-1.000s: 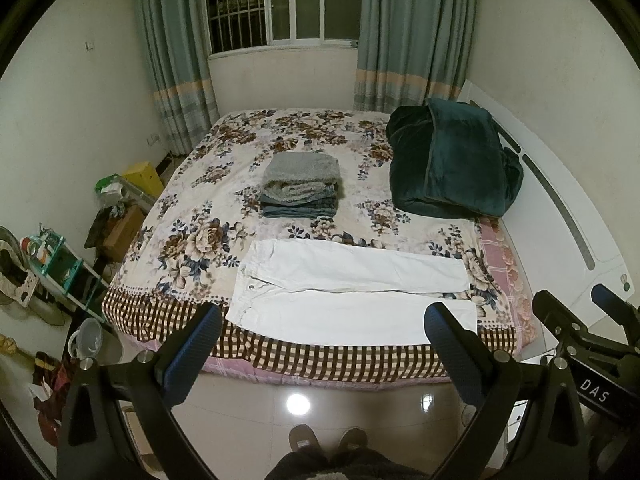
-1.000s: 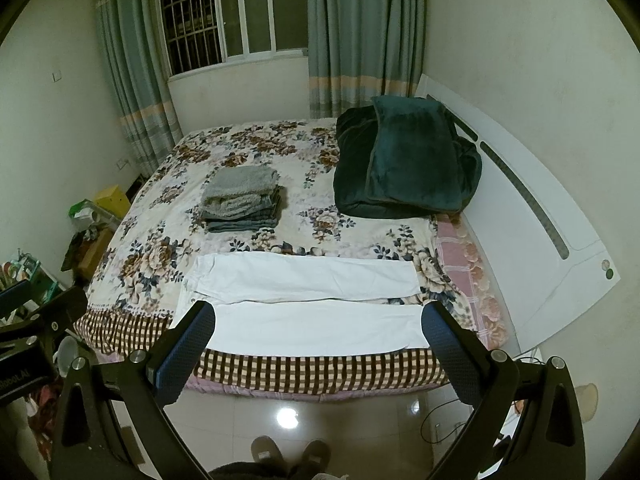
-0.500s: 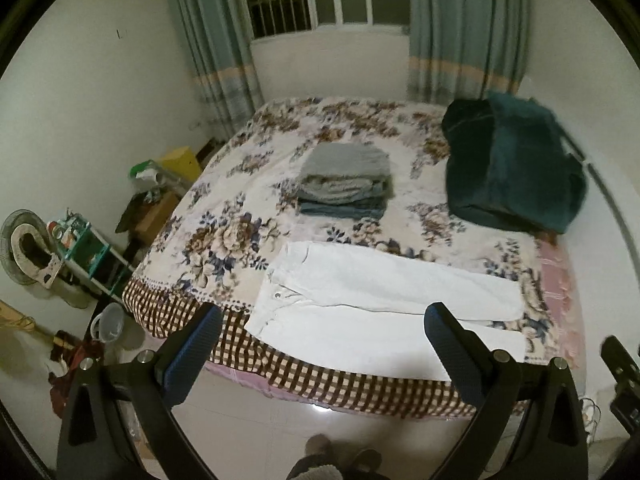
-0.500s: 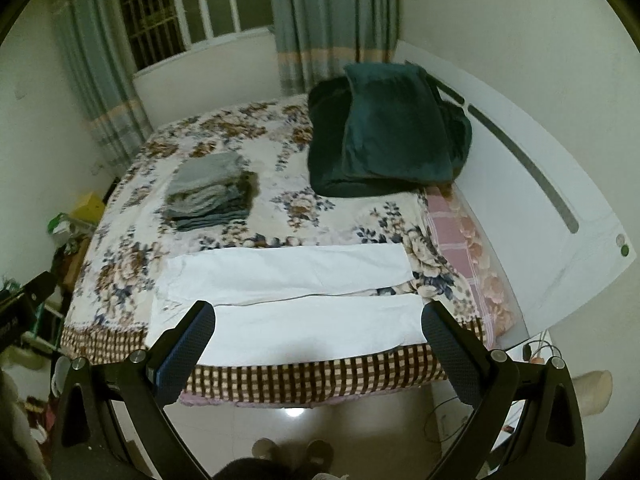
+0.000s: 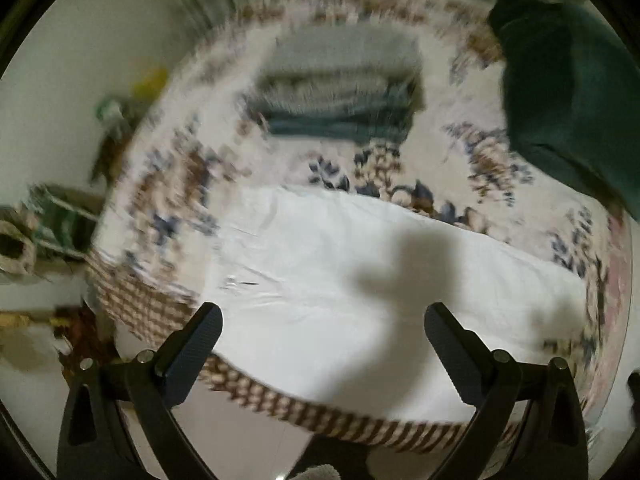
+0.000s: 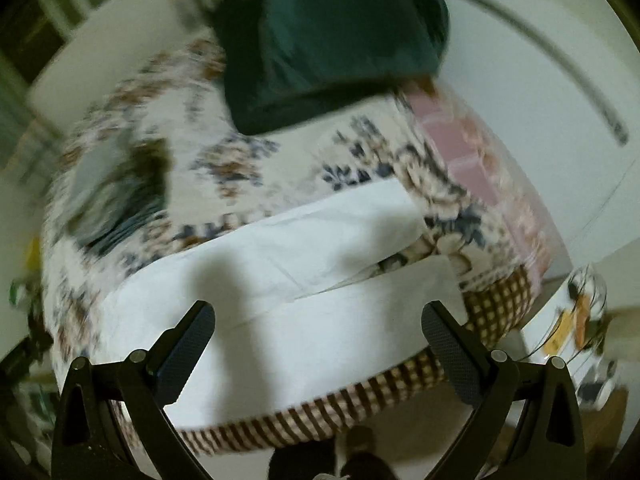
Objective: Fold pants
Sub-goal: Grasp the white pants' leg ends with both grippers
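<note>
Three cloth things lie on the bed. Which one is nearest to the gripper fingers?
The white pants, spread flat along the bed's near edge, just beyond both grippers. The grey folded stack and the dark green blanket lie farther back.

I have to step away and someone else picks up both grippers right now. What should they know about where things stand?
Left gripper: open, holding nothing, above the waist end of the white pants.
Right gripper: open, holding nothing, above the leg end.
The pants lie flat along the near edge of the bed, legs side by side.
Behind them: a folded grey stack and a dark green blanket.
Done: pants laid out.
Left: no fold made yet; all the folding remains. Views are blurred.
</note>
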`<action>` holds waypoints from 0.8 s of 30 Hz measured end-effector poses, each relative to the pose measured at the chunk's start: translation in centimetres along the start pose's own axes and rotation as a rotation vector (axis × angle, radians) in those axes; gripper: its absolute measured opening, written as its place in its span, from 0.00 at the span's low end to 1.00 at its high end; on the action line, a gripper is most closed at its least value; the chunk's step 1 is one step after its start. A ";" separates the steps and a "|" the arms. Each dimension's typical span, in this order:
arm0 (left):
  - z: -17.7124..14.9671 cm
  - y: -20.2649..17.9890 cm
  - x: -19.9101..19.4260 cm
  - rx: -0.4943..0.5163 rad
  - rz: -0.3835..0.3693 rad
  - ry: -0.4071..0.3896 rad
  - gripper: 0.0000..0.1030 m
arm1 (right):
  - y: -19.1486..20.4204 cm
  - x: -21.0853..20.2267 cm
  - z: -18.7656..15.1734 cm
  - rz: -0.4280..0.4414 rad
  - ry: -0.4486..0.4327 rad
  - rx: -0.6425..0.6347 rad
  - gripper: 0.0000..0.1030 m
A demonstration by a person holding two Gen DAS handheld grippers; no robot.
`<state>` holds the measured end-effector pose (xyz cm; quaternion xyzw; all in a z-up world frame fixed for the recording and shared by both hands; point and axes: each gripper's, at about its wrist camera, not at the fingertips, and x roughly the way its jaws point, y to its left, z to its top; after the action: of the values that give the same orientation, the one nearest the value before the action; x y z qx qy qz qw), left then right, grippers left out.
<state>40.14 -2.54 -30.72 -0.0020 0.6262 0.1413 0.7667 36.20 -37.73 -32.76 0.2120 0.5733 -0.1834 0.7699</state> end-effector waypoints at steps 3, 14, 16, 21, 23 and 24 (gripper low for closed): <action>4.4 -0.8 7.9 -0.063 -0.005 0.116 1.00 | -0.2 9.6 4.1 -0.018 0.095 0.092 1.00; 13.2 -3.7 30.3 -0.283 -0.012 0.428 0.70 | -1.9 34.5 11.7 -0.062 0.297 0.390 1.00; 13.2 -3.7 32.3 -0.310 -0.013 0.458 0.37 | -2.0 37.4 12.0 -0.051 0.335 0.451 1.00; 11.6 -2.8 31.5 -0.351 -0.022 0.387 0.06 | -1.8 42.4 12.1 -0.085 0.407 0.506 0.88; 10.6 -2.6 29.3 -0.331 -0.037 0.334 0.05 | -1.7 42.8 11.8 -0.113 0.406 0.493 0.49; 10.1 -2.6 28.1 -0.319 -0.042 0.307 0.05 | -1.9 42.4 11.5 -0.097 0.388 0.506 0.20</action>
<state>55.29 2.79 -55.96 -0.1579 0.7050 0.2206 0.6552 56.14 -47.17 -70.77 0.4001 0.6552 -0.3125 0.5595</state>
